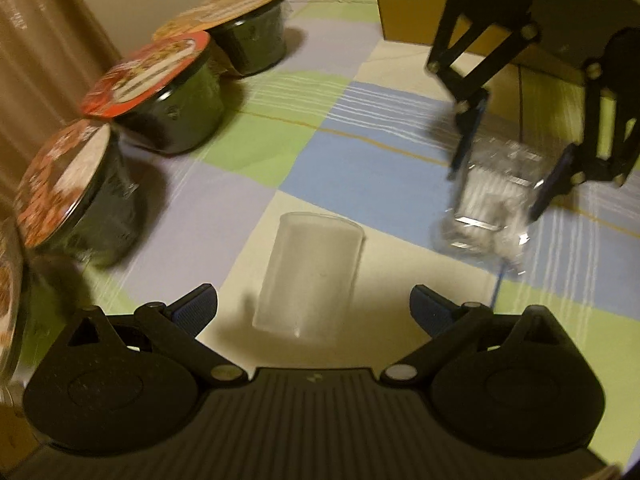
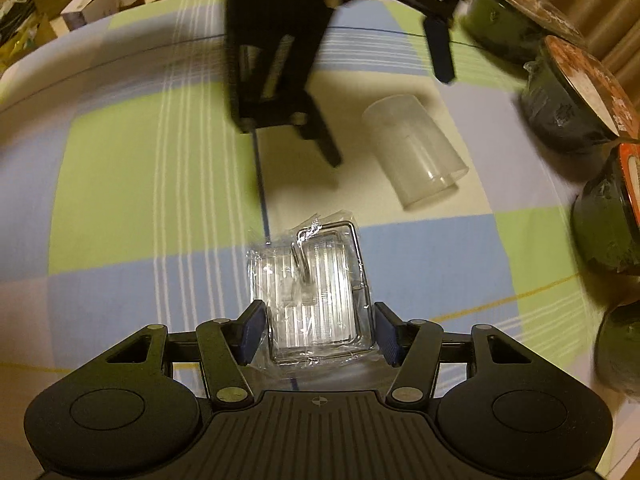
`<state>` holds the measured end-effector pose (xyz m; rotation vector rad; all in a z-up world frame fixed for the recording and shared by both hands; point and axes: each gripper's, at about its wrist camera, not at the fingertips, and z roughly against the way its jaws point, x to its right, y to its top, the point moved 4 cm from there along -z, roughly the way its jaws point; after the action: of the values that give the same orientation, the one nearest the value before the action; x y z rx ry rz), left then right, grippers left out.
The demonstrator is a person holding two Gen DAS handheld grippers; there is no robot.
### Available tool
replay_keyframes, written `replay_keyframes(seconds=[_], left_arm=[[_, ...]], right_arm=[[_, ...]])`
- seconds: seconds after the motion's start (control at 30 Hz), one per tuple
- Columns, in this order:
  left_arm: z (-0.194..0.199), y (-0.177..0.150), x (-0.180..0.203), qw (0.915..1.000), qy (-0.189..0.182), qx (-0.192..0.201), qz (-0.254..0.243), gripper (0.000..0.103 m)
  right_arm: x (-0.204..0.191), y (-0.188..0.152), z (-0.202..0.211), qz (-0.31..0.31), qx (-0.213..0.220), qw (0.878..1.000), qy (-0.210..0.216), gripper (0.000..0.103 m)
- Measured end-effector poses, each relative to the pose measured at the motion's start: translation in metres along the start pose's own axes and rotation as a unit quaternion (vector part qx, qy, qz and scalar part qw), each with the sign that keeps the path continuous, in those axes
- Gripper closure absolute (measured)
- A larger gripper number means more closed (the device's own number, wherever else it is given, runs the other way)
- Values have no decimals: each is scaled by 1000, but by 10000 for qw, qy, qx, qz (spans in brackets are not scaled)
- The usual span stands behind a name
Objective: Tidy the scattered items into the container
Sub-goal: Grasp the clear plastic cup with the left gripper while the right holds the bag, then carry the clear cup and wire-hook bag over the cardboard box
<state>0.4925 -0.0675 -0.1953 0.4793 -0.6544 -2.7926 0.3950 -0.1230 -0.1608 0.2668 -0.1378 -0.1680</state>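
Seemingly between right claw (image 2: 320, 332) pads — packet (image 2: 316, 292).

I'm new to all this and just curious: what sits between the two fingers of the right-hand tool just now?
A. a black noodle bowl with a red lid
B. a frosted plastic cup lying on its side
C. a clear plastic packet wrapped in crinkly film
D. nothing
C: in the right wrist view, the clear plastic packet wrapped in film lies between the blue pads of the right tool, while the frosted plastic cup lies apart on the checked cloth.
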Motion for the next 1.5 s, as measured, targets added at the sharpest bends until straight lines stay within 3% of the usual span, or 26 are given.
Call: replay_keyframes(seconds=[0.17, 0.27, 0.3, 0.5, 0.63, 0.77, 0.93, 1.2, 1.3, 1.5], left_arm=[[-17, 5, -8, 9990, -381, -118, 178, 16], [-14, 6, -9, 9976, -511, -88, 459, 51], [-11, 6, -5, 9974, -530, -90, 478, 55], [13, -5, 53, 9964, -690, -279, 393, 56], [36, -22, 105, 9938, -819, -274, 695, 56], [55, -34, 143, 9914, -633, -140, 1135, 57], [74, -41, 186, 9900, -542, -6, 1300, 57], [86, -44, 213, 9857, -235, -197, 1658, 57], [90, -46, 222, 9853, -142, -306, 1674, 45], [98, -53, 235, 9826, -97, -353, 1821, 44]], right_arm=[[-10, -9, 3, 37, 2, 10000, 18, 43], [-10, -12, 2, -73, 35, 10000, 18, 44], [-10, -12, 2, -123, 37, 9999, 35, 44], [-37, -22, 12, -292, -162, 9994, -40, 44], [-57, -31, 23, -721, -377, 9964, -248, 44], [-84, -48, 28, -1318, -316, 9900, -390, 44], [-120, -64, 39, -1438, -253, 9875, -591, 44], [-149, -76, 54, -1710, -186, 9836, -539, 44], [-162, -80, 58, -1747, -188, 9830, -541, 44], [-170, -94, 61, -2137, -228, 9747, -620, 44]])
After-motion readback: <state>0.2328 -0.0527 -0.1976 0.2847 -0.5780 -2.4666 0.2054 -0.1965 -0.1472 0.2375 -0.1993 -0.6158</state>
